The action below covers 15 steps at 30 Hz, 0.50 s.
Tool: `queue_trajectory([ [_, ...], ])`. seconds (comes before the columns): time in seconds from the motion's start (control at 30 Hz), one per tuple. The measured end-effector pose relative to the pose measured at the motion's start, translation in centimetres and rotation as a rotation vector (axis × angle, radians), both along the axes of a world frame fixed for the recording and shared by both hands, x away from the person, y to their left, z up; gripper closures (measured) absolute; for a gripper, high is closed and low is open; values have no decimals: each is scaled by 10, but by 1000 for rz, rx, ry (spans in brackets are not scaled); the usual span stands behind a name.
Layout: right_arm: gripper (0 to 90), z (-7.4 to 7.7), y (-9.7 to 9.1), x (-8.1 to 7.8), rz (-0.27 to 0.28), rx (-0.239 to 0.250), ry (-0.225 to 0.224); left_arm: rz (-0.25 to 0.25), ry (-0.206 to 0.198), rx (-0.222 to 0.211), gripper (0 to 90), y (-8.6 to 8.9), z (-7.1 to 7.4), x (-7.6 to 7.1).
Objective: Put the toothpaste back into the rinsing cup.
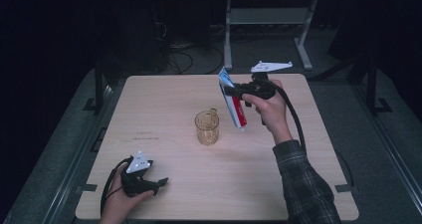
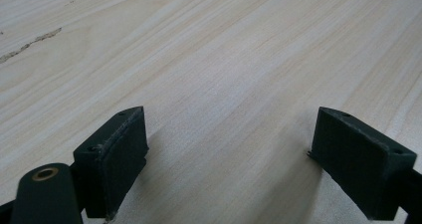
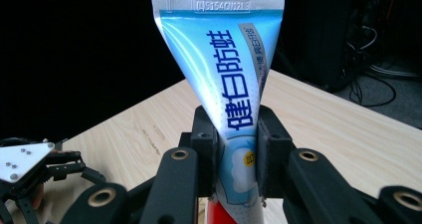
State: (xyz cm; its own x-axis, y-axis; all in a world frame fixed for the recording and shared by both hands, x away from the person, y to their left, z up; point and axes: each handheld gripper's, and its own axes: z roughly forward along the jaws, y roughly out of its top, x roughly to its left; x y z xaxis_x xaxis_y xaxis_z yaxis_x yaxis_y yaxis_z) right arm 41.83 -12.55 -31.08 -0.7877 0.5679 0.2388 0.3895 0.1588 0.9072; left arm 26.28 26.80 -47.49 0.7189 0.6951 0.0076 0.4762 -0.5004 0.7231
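My right gripper (image 1: 232,90) is shut on a blue, white and red toothpaste tube (image 1: 233,102), held above the table to the right of a clear glass mug (image 1: 206,127). The tube hangs tilted, its crimped end up and its cap end down near the mug's right side. In the right gripper view the tube (image 3: 226,79) stands between the two black pads (image 3: 271,149), crimped end on top. My left gripper (image 1: 160,183) rests on the table near the front left, open, with only bare wood between its pads (image 2: 117,149).
The light wooden table (image 1: 164,99) has a faint scratch mark (image 1: 144,134) left of the mug. Behind the table stand a white desk frame (image 1: 268,20) and cables on the dark floor. In the right gripper view the left gripper (image 3: 35,169) lies at the lower left.
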Motion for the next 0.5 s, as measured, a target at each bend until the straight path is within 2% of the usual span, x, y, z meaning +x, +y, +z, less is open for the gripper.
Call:
queue_trajectory([
  [0.5,737,12,27,9,29,-5,-12,-8,0,1,131,-1,0,-1],
])
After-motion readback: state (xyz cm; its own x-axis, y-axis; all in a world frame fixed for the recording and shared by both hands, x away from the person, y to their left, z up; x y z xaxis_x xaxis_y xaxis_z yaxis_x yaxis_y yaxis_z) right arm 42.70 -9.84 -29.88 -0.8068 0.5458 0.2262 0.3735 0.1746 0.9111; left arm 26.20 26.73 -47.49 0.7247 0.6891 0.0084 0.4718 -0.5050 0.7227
